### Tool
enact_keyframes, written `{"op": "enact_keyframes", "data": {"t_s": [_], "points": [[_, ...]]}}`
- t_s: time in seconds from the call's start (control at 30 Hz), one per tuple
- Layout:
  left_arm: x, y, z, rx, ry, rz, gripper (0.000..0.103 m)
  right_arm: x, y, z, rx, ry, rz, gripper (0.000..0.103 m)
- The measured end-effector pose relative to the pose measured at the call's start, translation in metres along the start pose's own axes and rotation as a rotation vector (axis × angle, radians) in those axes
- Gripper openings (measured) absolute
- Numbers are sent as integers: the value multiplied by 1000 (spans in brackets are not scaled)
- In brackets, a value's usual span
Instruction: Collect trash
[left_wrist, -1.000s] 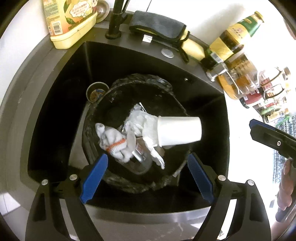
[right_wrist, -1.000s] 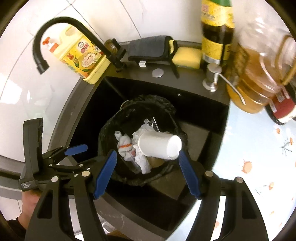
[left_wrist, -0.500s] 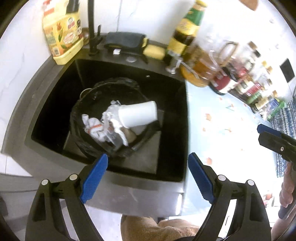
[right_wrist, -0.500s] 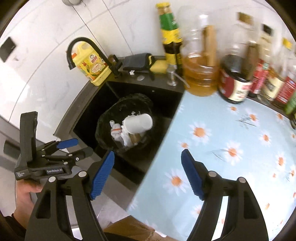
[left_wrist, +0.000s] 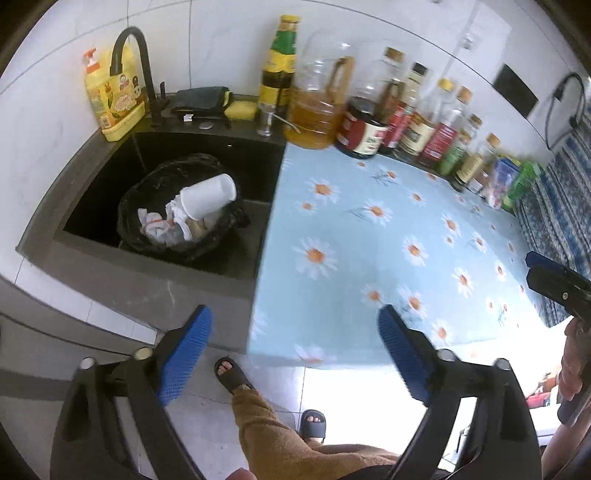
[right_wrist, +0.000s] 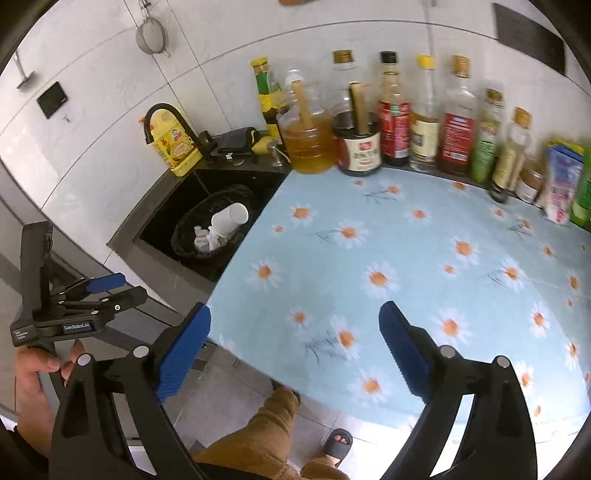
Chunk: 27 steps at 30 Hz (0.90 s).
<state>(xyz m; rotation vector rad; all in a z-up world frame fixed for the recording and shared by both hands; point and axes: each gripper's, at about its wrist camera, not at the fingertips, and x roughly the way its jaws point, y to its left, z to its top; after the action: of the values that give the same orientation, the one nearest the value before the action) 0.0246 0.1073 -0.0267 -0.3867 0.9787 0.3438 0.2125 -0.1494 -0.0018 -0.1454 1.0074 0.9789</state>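
Observation:
A black-lined bin (left_wrist: 140, 192) (right_wrist: 184, 229) stands in the dark sink (left_wrist: 92, 177) (right_wrist: 162, 206). In it lie a white paper cup (left_wrist: 208, 194) (right_wrist: 229, 218) on its side and crumpled white tissues (left_wrist: 159, 223) (right_wrist: 203, 238). My left gripper (left_wrist: 295, 347) hangs well back from the sink over the counter's front edge, its jaws opening, nothing between them. My right gripper (right_wrist: 295, 339) hovers over the flowered counter, its jaws opening too, with nothing in them. The left gripper (right_wrist: 107, 291) also shows at the left of the right wrist view, held by a hand.
A light blue daisy-print cloth (left_wrist: 388, 240) (right_wrist: 406, 258) covers the counter. Several bottles and jars (left_wrist: 369, 110) (right_wrist: 406, 122) line the tiled wall. A black faucet (left_wrist: 136, 66), yellow soap bottle (left_wrist: 110, 99) and sponge (left_wrist: 242, 109) sit behind the sink. The person's legs and sandals (left_wrist: 232, 373) are below.
Both grippers have pulled back and up from over the bin, toward the right over the counter. Their jaws stand wider, the right one markedly. The cup and tissues stay in the bin.

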Motion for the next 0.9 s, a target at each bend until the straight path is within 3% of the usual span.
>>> {"op": "enact_keyframes", "data": {"t_s": [0.03,0.33,0.9], "points": [[-3,-7,-6,6,-5,8,96,-8,-4,-7,1,-7,-3,98],[-26,-67,-53,62,-17,32,96,-60,-29,-55,-4,-35,-40,98],[-49,-88,-79,73,-30,38,96,-74,-42,-89,34,-38,-44,98]]}}
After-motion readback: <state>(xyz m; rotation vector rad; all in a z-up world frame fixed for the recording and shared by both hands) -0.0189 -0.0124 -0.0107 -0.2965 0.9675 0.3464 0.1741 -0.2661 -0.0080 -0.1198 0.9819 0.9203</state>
